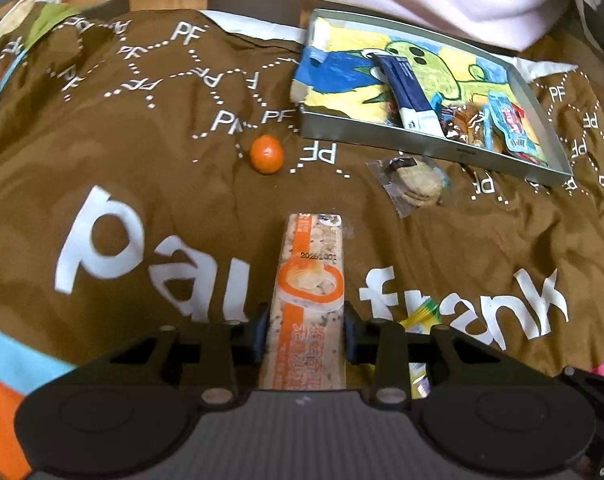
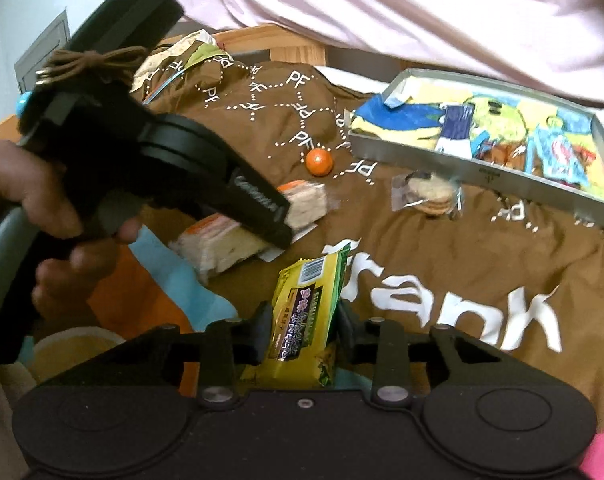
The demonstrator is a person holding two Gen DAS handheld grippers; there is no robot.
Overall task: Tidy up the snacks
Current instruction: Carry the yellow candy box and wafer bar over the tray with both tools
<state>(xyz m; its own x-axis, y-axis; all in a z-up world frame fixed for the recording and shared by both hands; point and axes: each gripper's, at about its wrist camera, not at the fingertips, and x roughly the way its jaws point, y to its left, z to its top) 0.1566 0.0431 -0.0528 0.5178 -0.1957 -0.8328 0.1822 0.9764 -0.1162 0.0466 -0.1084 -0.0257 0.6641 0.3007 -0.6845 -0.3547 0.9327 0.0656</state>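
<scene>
Over the brown cloth (image 1: 142, 152), my left gripper (image 1: 306, 332) clamps the orange cracker pack (image 1: 310, 280); my right gripper (image 2: 302, 330) grips the yellow-green packet (image 2: 306, 312).

Both wrist cameras look forward along their fingers, close and low over the brown printed cloth (image 1: 150, 128). Both views share the metal tray (image 1: 434, 148) (image 2: 478, 174) and small orange (image 1: 266, 154) (image 2: 319, 162) (the right view also catches the left gripper (image 2: 280, 220) from the side).
</scene>
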